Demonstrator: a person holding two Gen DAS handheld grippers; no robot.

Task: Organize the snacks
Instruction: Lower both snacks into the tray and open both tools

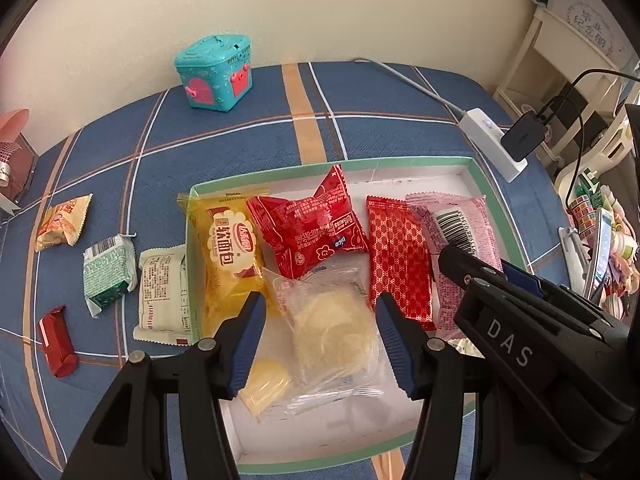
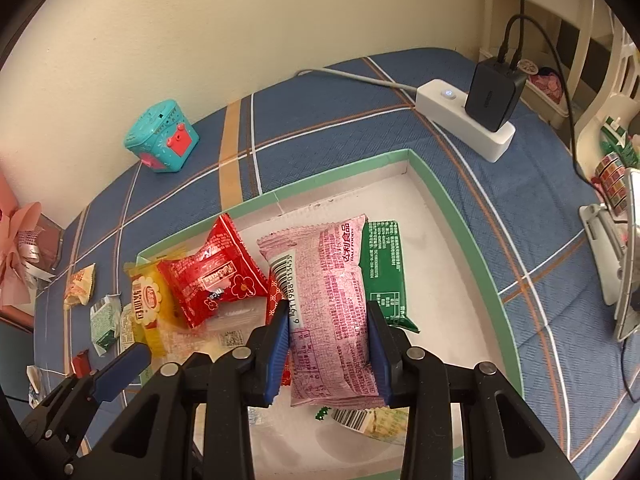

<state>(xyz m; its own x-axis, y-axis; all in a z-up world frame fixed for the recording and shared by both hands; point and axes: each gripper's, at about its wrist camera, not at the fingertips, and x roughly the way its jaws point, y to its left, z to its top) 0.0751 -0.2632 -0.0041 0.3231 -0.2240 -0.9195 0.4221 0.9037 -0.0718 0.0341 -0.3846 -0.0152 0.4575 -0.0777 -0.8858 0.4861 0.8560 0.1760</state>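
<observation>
The right gripper (image 2: 328, 344) is clamped on a pink snack packet (image 2: 332, 304) at the lower centre of its view, the packet's long axis running up the frame and its near end hidden between the pads. The left gripper (image 1: 320, 344) hangs partly spread with nothing between its fingers, above a clear-wrapped pastry (image 1: 332, 320). Both are over a shallow green-rimmed white box (image 2: 424, 184) on a blue plaid cloth (image 2: 320, 120), holding yellow (image 1: 232, 256), red (image 1: 308, 228) and green (image 2: 384, 272) packets; more packets at lower left lie outside it, too small to read.
</observation>
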